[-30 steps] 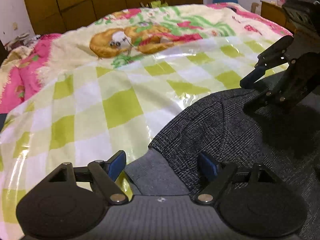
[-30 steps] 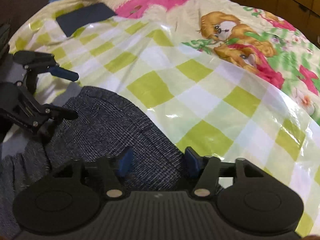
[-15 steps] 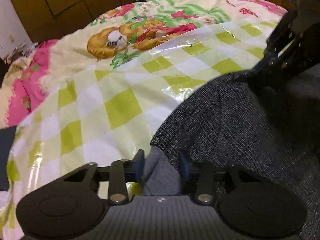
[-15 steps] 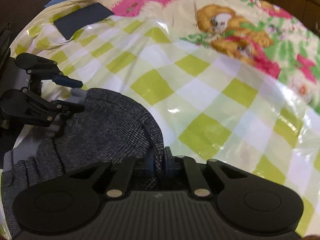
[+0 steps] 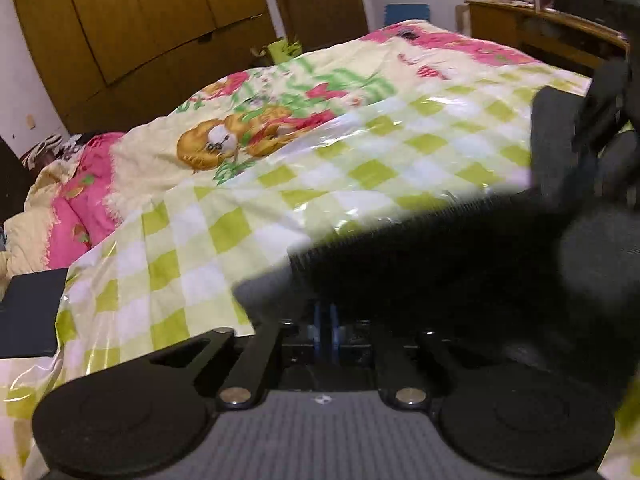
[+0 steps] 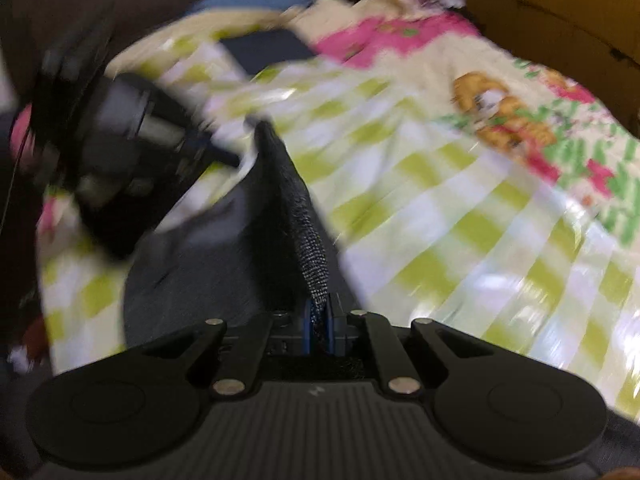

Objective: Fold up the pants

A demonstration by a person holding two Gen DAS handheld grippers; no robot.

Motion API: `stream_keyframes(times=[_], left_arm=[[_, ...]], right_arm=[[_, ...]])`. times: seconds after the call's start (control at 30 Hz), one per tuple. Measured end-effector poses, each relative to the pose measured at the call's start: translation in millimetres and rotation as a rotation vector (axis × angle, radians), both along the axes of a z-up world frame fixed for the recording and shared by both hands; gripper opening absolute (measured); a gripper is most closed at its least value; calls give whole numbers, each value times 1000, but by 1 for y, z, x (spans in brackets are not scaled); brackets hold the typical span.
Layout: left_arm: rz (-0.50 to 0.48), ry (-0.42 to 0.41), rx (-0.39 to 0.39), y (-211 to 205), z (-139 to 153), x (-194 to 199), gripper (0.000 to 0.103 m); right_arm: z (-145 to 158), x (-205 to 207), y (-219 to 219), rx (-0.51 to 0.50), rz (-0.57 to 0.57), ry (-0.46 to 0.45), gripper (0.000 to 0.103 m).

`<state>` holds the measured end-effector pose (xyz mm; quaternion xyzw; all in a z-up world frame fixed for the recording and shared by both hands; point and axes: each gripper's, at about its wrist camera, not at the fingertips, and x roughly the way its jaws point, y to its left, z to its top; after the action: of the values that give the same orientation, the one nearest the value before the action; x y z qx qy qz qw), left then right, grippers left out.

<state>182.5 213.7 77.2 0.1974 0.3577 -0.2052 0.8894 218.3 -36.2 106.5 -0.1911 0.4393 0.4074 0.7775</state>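
Note:
The dark grey knit pants (image 5: 440, 264) lie on a bed with a green-and-white checked plastic cover (image 5: 280, 200). My left gripper (image 5: 326, 330) is shut on the pants' edge, and the cloth rises in front of it, blurred. My right gripper (image 6: 318, 326) is shut on another part of the pants (image 6: 296, 216), whose edge stands up as a taut ridge. The left gripper shows blurred at the left in the right wrist view (image 6: 224, 154), and the right gripper is a dark blur at the far right in the left wrist view (image 5: 600, 120).
A flowered quilt with a dog picture (image 5: 216, 144) covers the far part of the bed. A dark flat folded item (image 5: 28, 312) lies at the bed's left edge. Brown wardrobes (image 5: 152, 32) and a wooden desk (image 5: 540, 36) stand behind.
Both grippers closed on the pants' edge and lifted it off the bed. The cloth now hangs taut between them, and both views are blurred by motion.

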Motion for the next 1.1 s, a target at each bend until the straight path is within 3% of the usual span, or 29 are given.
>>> stream_keyframes(times=[0.07,0.2,0.27,0.4,0.5,0.7,0.8,0.87,0.9,0.97,1.1], left_arm=[[-23,-2,29,-5,1,-18,31],[-36,-144,228,-21,-16,-52,34],[-18,-193,290,-24,-27,-62,35],[-21,-247,352,-23,-35,-81,35],[-89,-291,421,-31,-36,-90,49],[-145,-328,506,-40,-48,-92,58],[-168,-329,589,-50,-75,-81,58],[-141,-321,631,-52,-87,-67,43],[-122,-291,613,-51,-86,-61,32],[-93,-245,554,-46,-77,-58,32],[-95,-280,558,-44,-61,-81,32]], right_arm=[[-8,-15,2,-8,-2,27,8],[-24,-25,1,9,-31,76,8],[-27,-24,0,19,-55,86,8],[-29,-21,-3,31,-71,103,8],[-31,-21,-1,27,-72,111,8],[-35,-21,-2,33,-87,131,8],[-35,-19,-2,38,-99,137,8],[-31,-21,-1,30,-90,116,8],[-30,-22,0,26,-87,110,8],[-27,-24,0,24,-83,97,8],[-16,-33,-2,16,-75,67,8]])
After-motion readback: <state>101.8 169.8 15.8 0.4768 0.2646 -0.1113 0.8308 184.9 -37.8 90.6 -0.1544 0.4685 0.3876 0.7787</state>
